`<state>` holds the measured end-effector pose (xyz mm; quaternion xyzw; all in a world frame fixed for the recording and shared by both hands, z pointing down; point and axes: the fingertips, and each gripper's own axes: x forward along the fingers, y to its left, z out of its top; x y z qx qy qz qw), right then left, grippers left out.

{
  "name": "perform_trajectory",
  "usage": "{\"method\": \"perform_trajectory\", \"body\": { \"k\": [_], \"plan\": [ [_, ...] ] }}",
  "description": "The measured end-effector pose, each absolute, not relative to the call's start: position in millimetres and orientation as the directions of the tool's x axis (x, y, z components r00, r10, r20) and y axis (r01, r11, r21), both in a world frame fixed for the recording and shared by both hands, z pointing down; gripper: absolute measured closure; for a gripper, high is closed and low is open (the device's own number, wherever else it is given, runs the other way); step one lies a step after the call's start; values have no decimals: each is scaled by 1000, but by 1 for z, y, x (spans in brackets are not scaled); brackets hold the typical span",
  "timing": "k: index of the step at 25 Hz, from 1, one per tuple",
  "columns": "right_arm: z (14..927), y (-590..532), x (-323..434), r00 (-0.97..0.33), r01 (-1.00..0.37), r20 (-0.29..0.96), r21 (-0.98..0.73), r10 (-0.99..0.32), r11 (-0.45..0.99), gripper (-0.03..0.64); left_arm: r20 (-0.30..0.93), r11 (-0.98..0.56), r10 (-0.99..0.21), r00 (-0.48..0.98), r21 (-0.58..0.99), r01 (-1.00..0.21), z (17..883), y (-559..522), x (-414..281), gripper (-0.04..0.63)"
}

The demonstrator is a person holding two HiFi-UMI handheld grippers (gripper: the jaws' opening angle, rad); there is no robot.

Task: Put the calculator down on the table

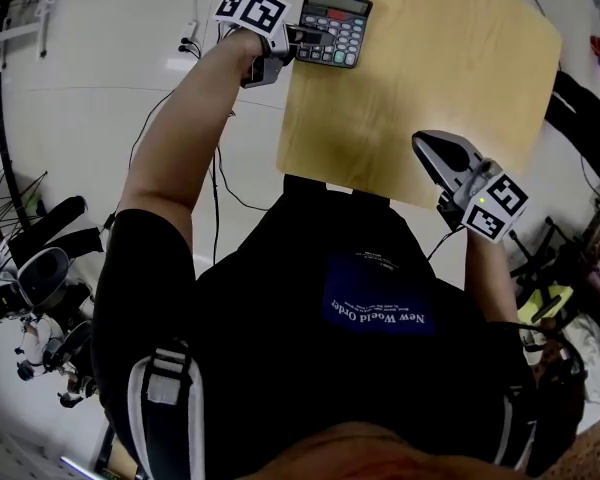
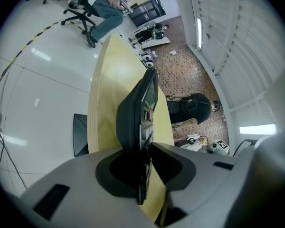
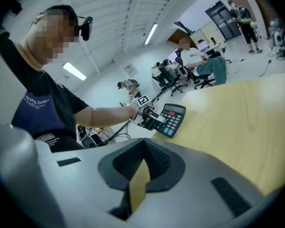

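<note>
Pale wooden table (image 1: 430, 68), dark calculator (image 1: 335, 28), coloured keys (image 1: 332, 44), gripped by left tongs (image 1: 305, 40), right tongs (image 1: 427, 144) clenched empty

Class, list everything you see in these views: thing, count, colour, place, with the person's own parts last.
calculator: one, dark grey with coloured keys, over the table's far left corner
table: one, light wood, before the person
office chairs: several, black, background
floor: one, white, around the table
left gripper: one, grey, shut on the calculator's edge
right gripper: one, grey, shut, empty, over the table's near right edge
</note>
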<state>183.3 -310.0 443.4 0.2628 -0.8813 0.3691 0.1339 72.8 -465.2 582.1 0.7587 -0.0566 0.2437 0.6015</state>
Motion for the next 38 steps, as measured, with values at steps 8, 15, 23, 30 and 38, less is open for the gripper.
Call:
{"method": "perform_trajectory", "body": {
  "k": [8, 15, 23, 30, 38],
  "plan": [
    [440, -309, 182, -831, -556, 418, -582, -368, 593, 630, 550, -343, 191, 813, 813, -470, 576, -465, 74, 512],
    [438, -291, 197, -834, -550, 408, -578, -371, 602, 630, 681, -399, 128, 721, 701, -591, 584, -462, 76, 424],
    [418, -296, 201, -831, -555, 403, -565, -383, 610, 630, 800, -469, 120, 588, 568, -676, 597, -468, 61, 368],
    [412, -289, 210, -830, -557, 387, -559, -401, 614, 630, 849, -507, 118, 515, 498, -704, 601, -467, 62, 301],
    [399, -280, 230, -818, -574, 364, -546, -445, 610, 630, 771, -421, 203, 603, 625, -657, 585, -442, 93, 230]
  ]
}}
